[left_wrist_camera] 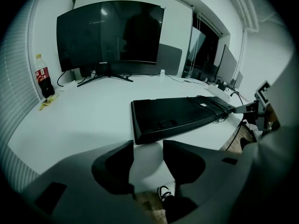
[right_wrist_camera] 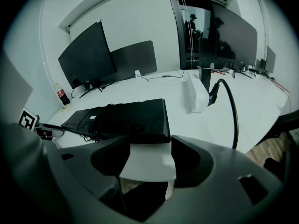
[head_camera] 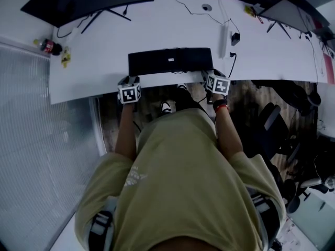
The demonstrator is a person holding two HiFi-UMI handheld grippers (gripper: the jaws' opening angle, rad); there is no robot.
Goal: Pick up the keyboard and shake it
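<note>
The black keyboard (head_camera: 170, 61) lies flat on the white desk (head_camera: 104, 56) near its front edge, with a small white label and a bundled cable on its upper side. My left gripper (head_camera: 131, 80) sits at the desk edge just short of the keyboard's left front corner. Its jaws are open, with only desk edge between them. In the left gripper view the keyboard (left_wrist_camera: 180, 115) lies just beyond the gripper (left_wrist_camera: 148, 146). My right gripper (head_camera: 209, 77) sits at the right front corner, open and empty. The right gripper view shows the keyboard (right_wrist_camera: 126, 118) just past the gripper (right_wrist_camera: 150, 143).
A dark monitor (head_camera: 89, 1) stands at the back left, and a cola bottle (head_camera: 49, 46) at the desk's left end. A white power strip (head_camera: 223, 41) and a black plug (head_camera: 235, 38) lie right of the keyboard. Office chairs (head_camera: 272, 119) stand at the right.
</note>
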